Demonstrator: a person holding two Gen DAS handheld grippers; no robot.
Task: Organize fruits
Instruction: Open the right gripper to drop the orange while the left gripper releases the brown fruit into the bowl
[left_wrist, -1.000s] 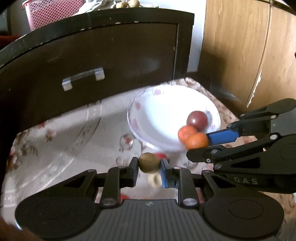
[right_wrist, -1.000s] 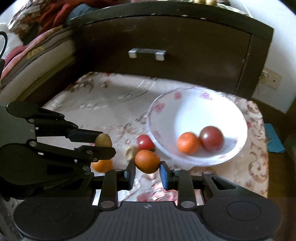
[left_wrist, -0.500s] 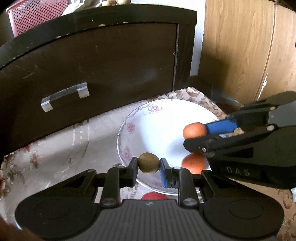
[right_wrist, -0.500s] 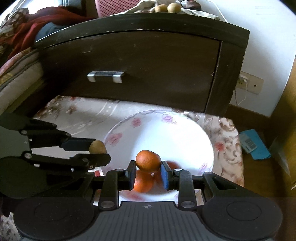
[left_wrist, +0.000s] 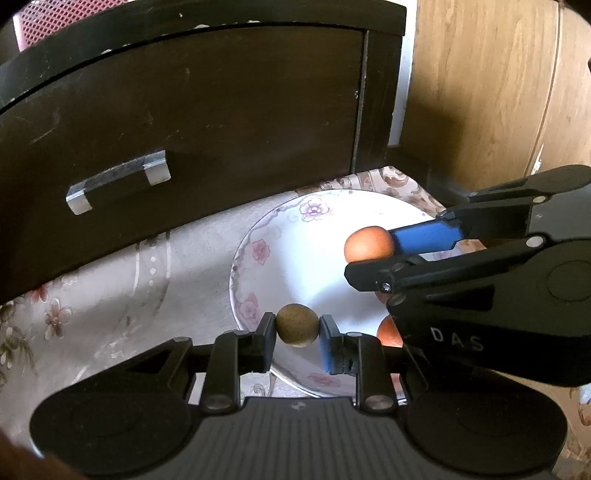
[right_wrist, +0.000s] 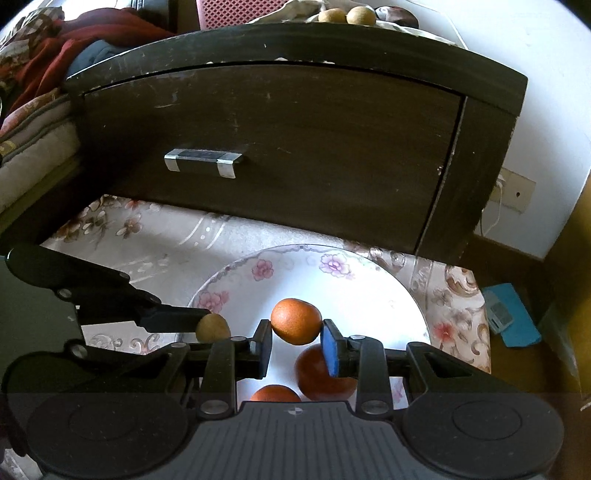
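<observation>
Both wrist cameras looked steeply down along their fingers, close above the shared floral bowl (left_wrist: 258, 254) (right_wrist: 369, 280) before the dark drawer front (left_wrist: 184, 129) (right_wrist: 295, 147).

Dark cabinet (right_wrist: 295, 147) walling off the far side just behind the bowl (right_wrist: 388, 295), two fruits (right_wrist: 321, 373) filling the bowl's near floor, far half bare, open cloth (right_wrist: 147, 243) left of it, both grippers crowded side by side over the bowl

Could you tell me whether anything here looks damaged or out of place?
The dark cabinet has chipped, scuffed edges along its top. Two brown fruits sit up there, away from the bowl.
</observation>
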